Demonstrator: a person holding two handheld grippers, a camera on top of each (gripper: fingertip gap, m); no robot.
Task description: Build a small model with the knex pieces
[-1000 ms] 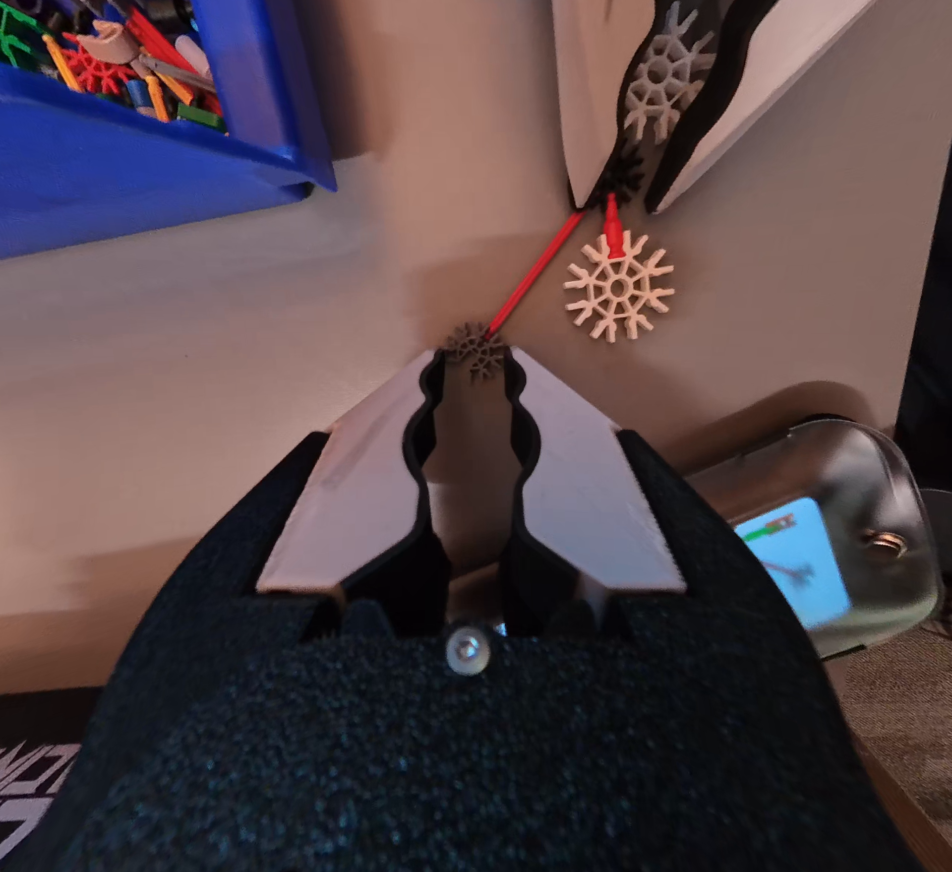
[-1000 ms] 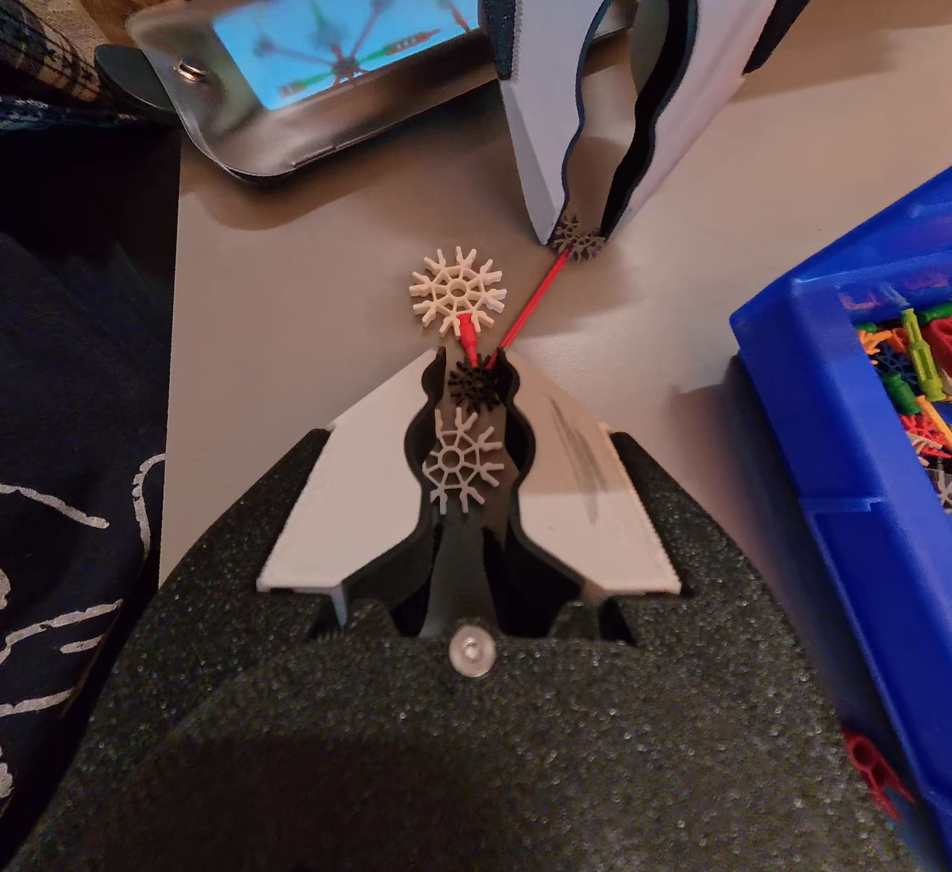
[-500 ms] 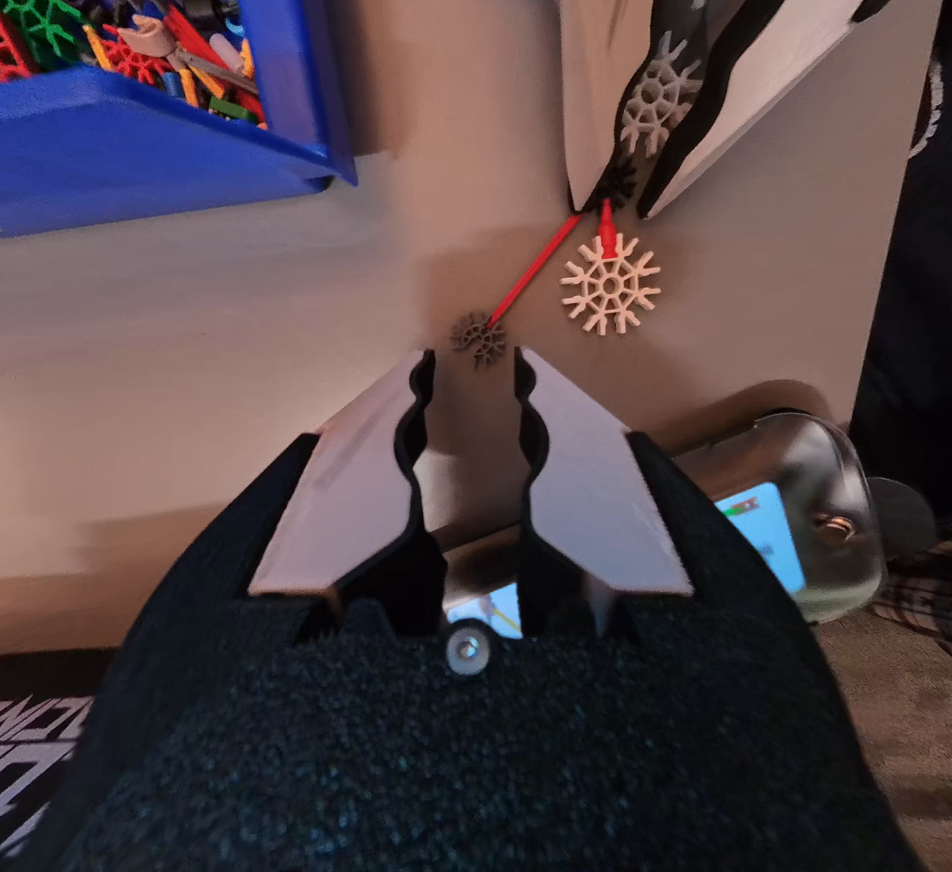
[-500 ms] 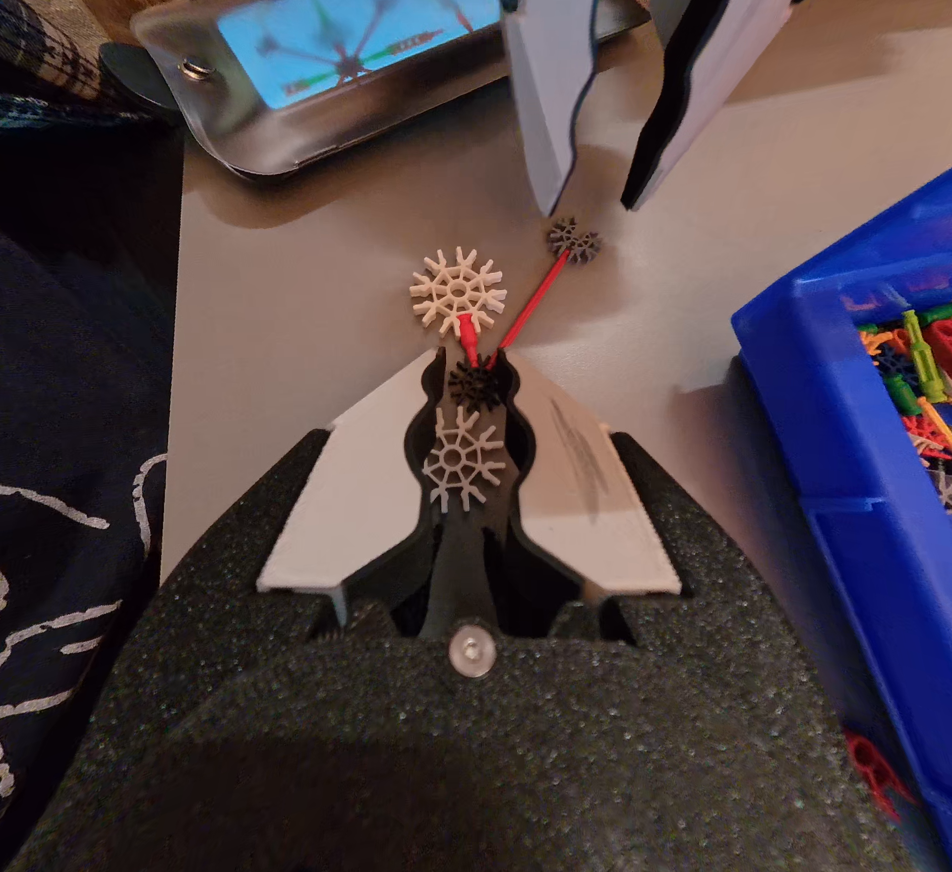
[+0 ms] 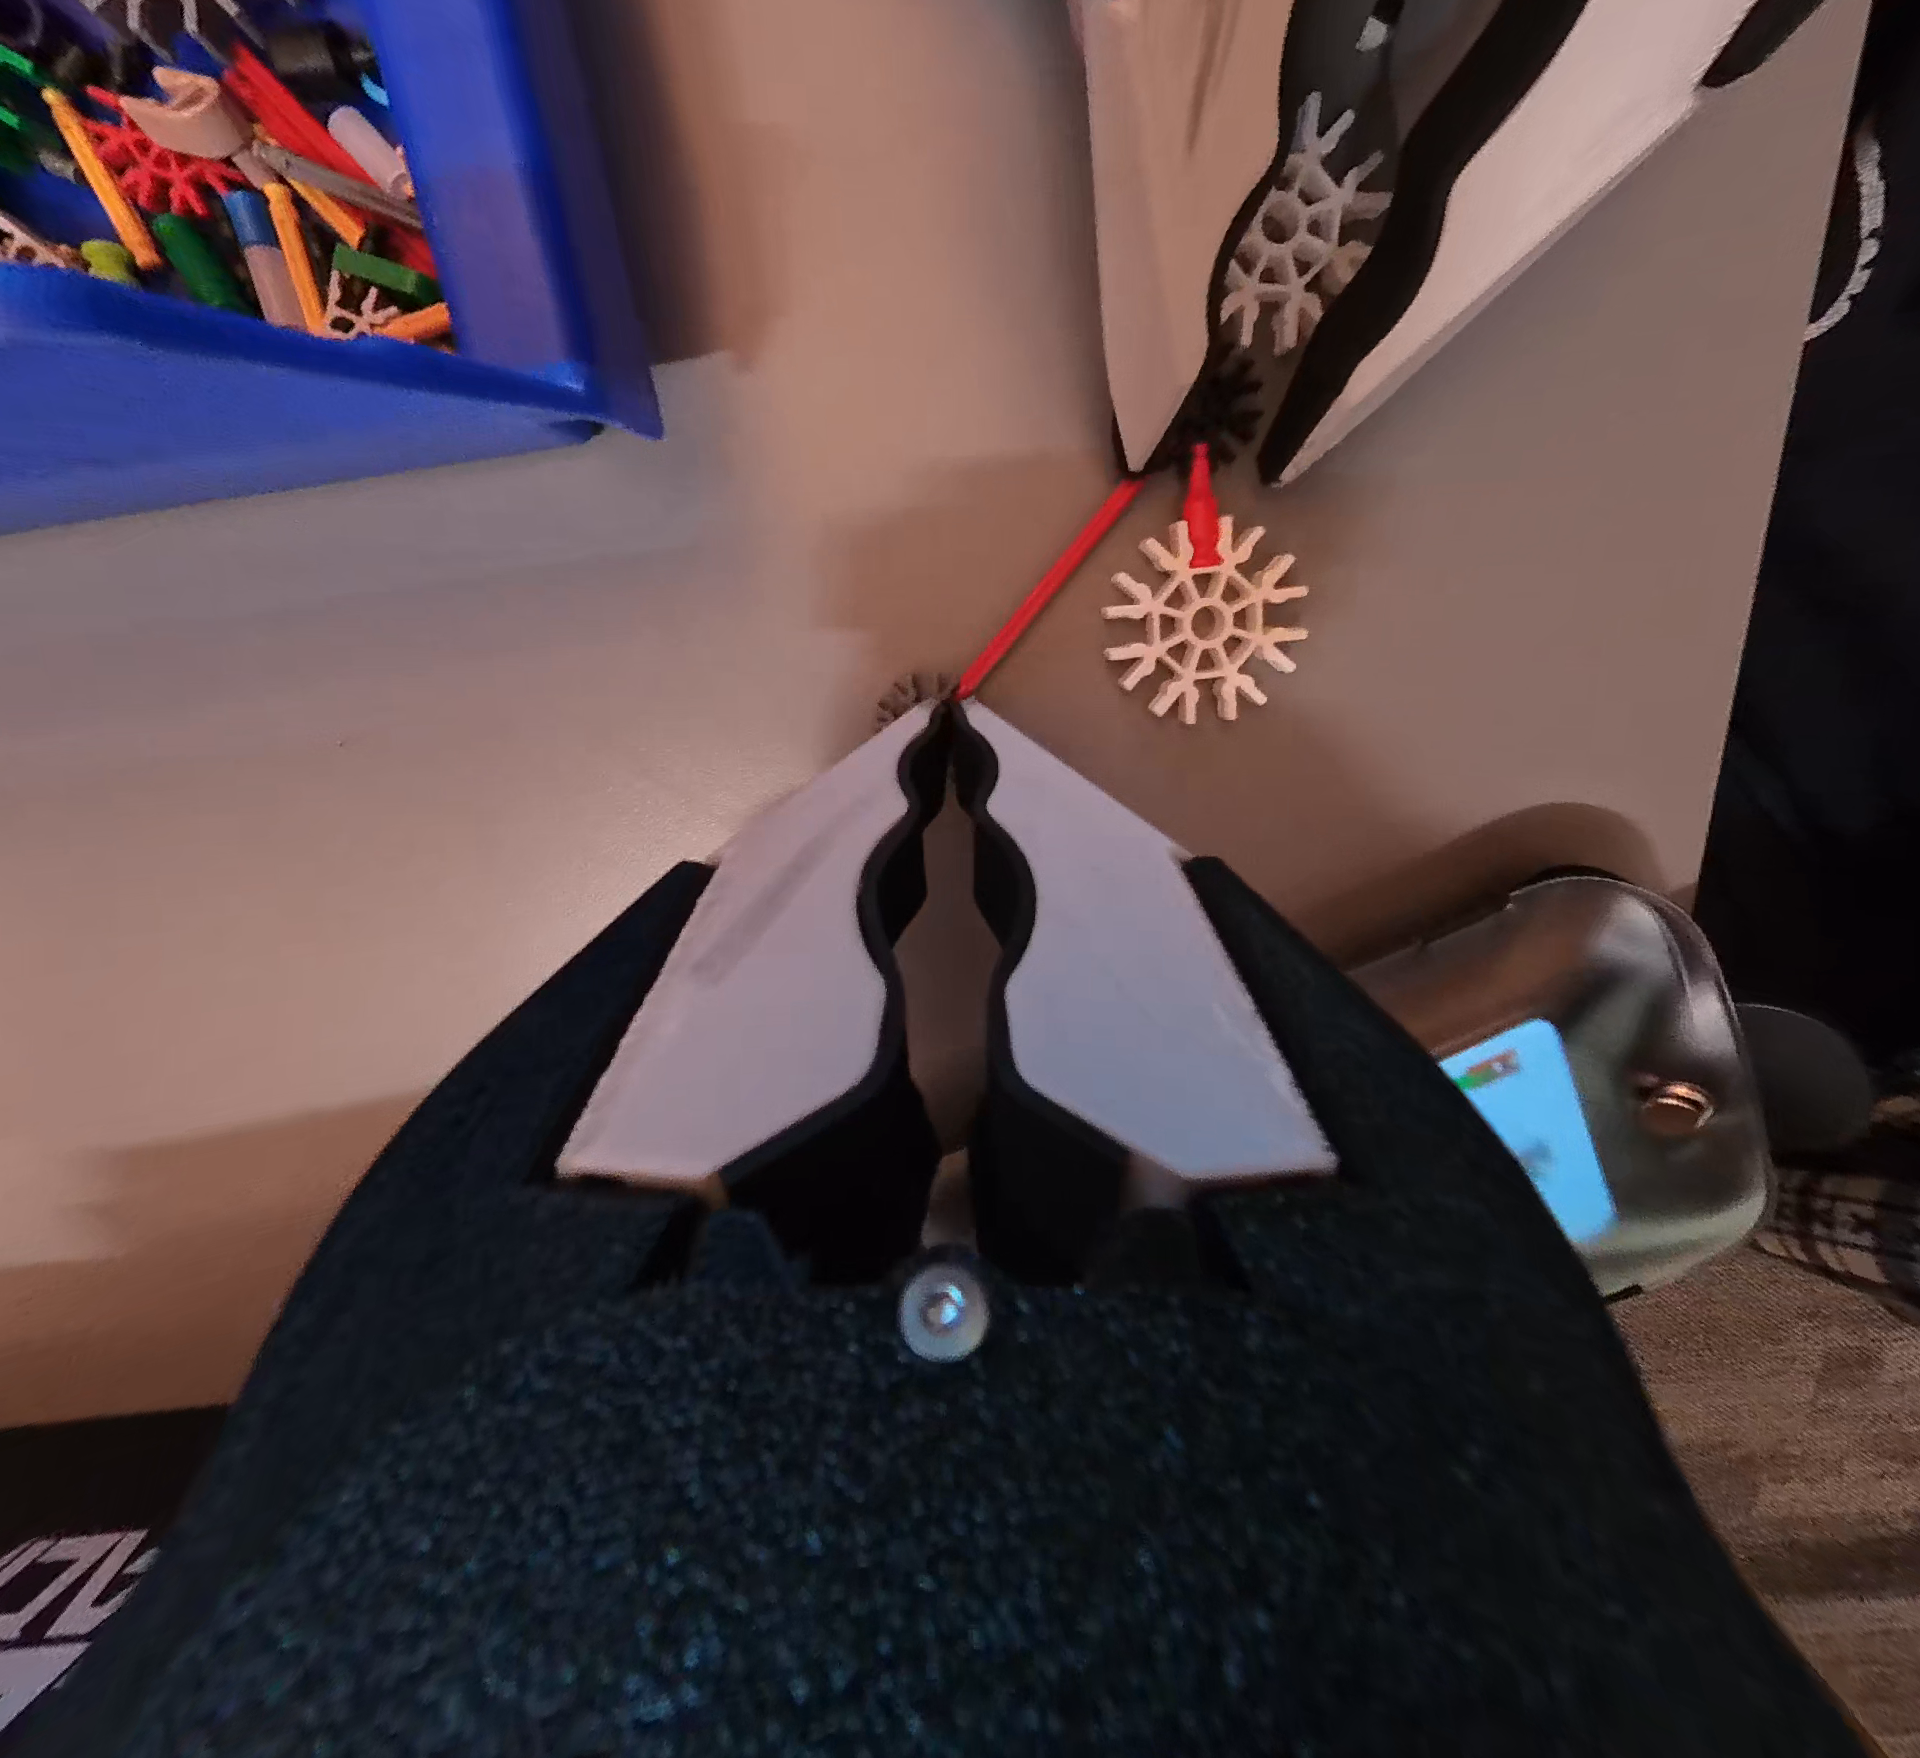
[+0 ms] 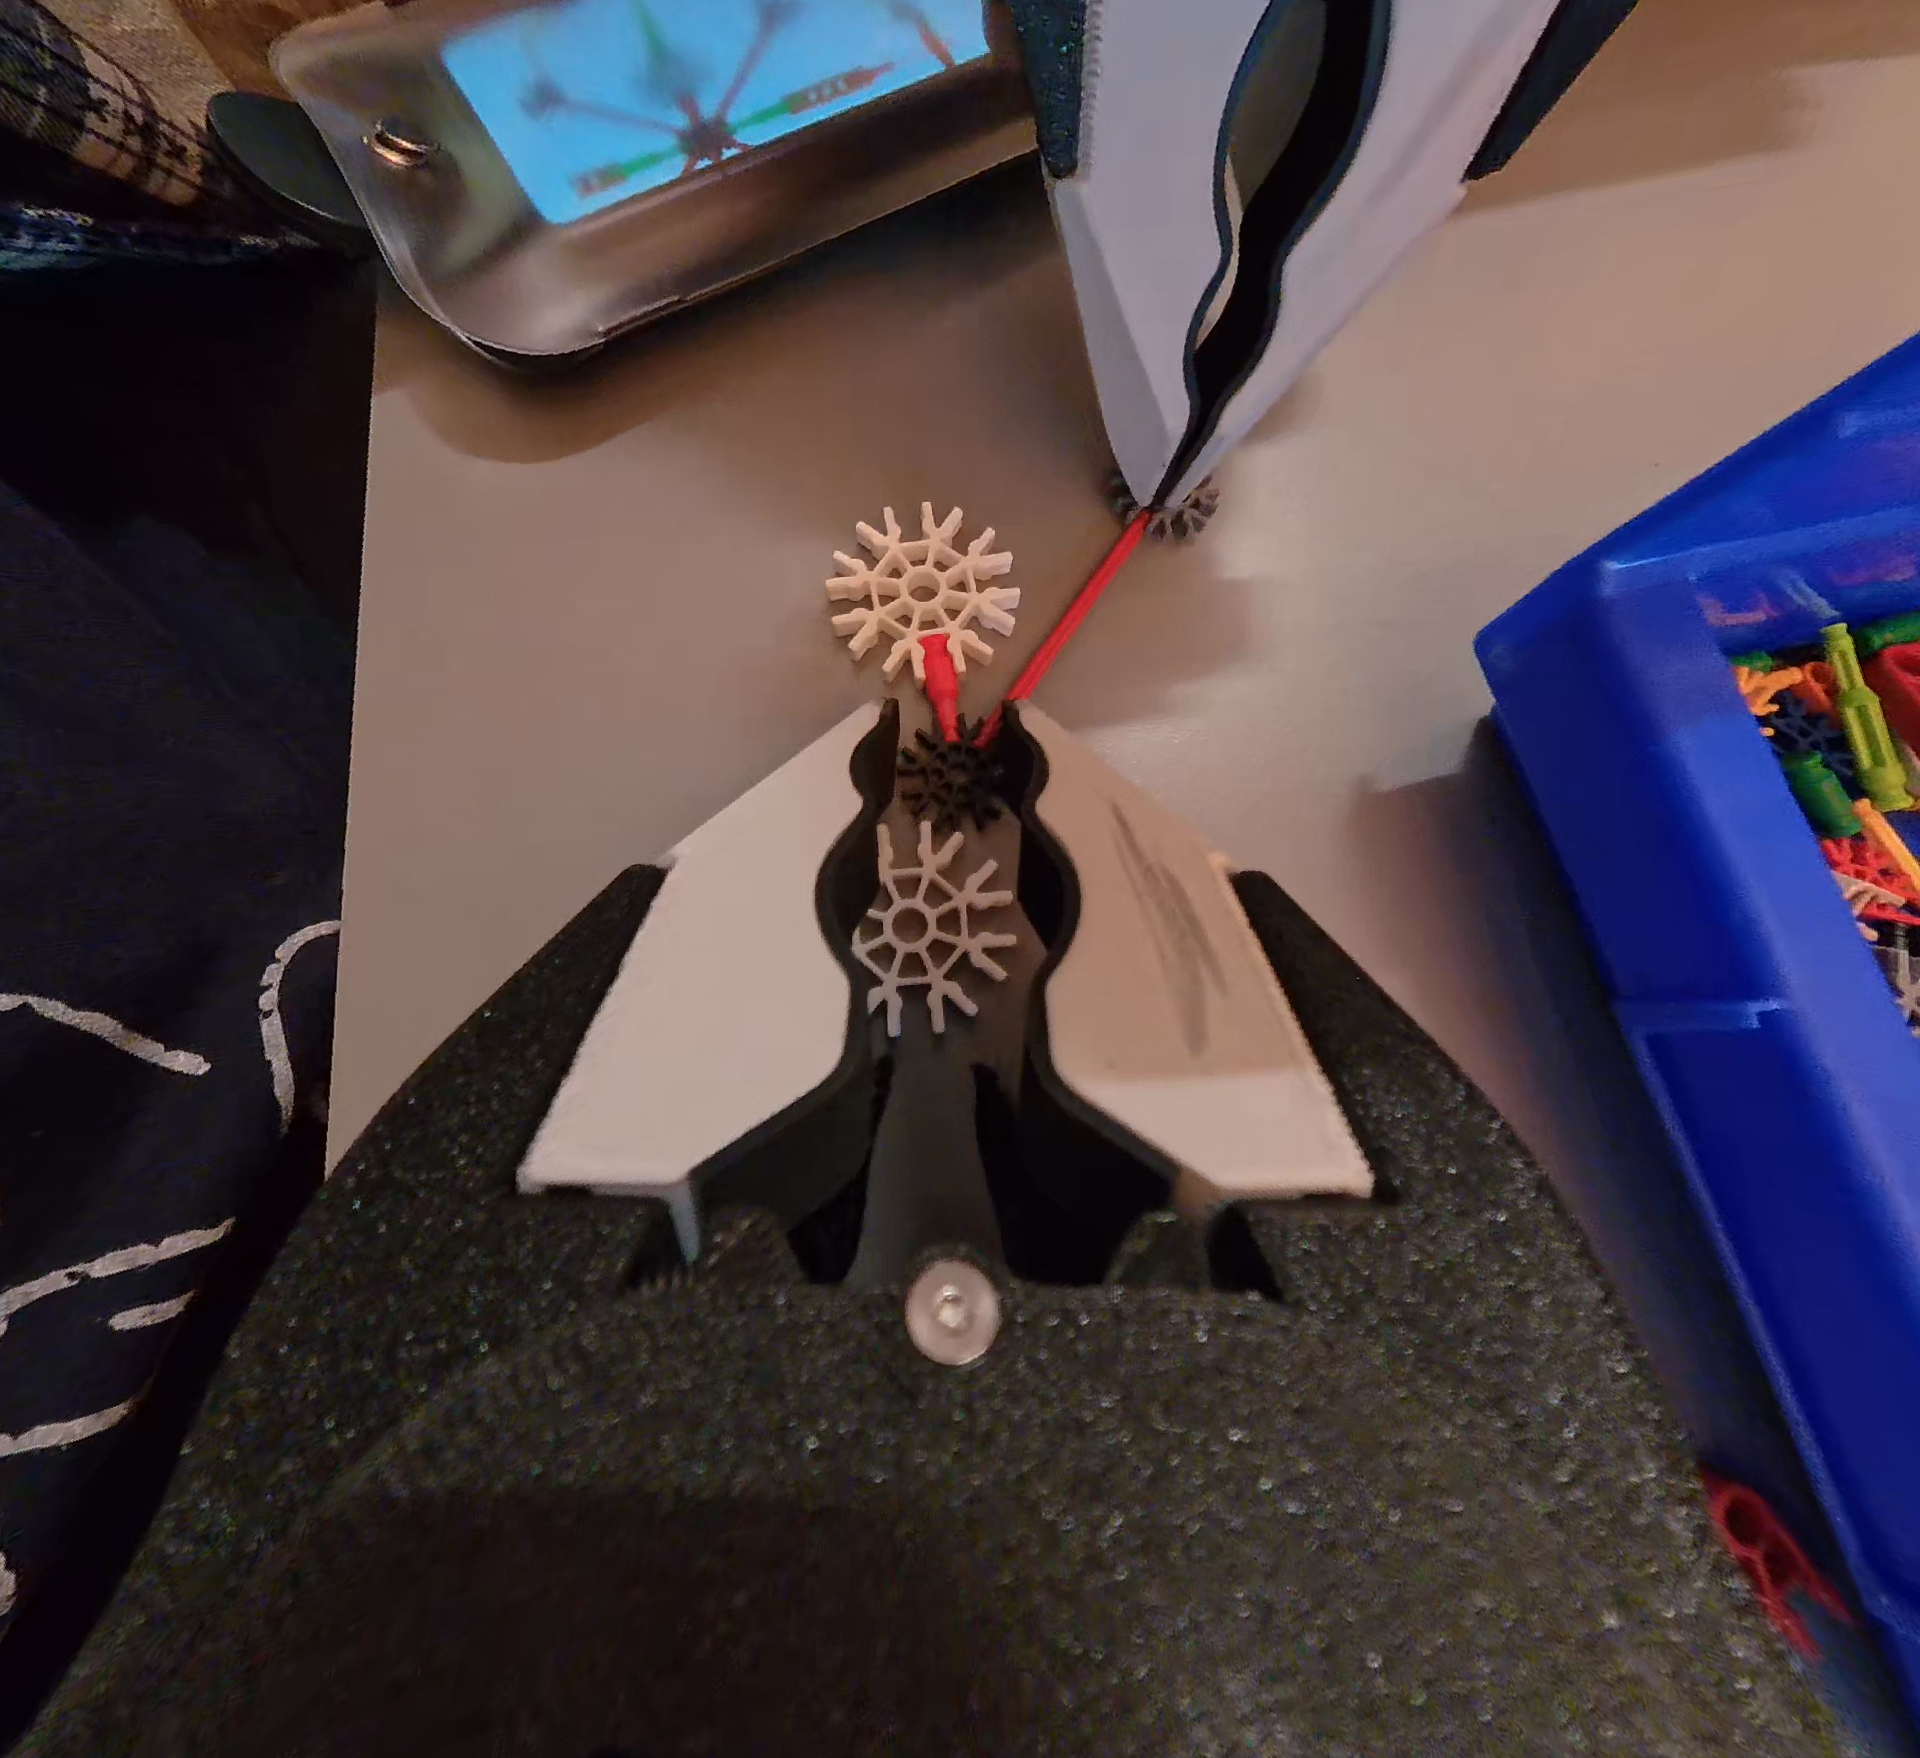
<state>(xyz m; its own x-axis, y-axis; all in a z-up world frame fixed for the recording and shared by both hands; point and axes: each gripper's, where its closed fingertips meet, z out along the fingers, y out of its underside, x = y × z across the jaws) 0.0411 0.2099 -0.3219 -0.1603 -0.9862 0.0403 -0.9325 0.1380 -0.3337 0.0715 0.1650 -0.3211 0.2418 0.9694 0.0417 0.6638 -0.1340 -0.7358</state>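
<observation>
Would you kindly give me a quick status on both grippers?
Left gripper shut on grey connector. Right gripper shut on black connector. Long red rod joins them; blue bin alongside.

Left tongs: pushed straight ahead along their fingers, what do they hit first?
The small grey connector, already at the tip of the left tongs. Beyond it the long red rod runs toward the right tongs; depth is unclear.

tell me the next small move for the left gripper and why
Probably a gentle pull up and away, to test the grip. The left gripper is shut on the small grey connector at the far end of the long red rod, while the right gripper clamps the black hub at the rod's other end.
</observation>
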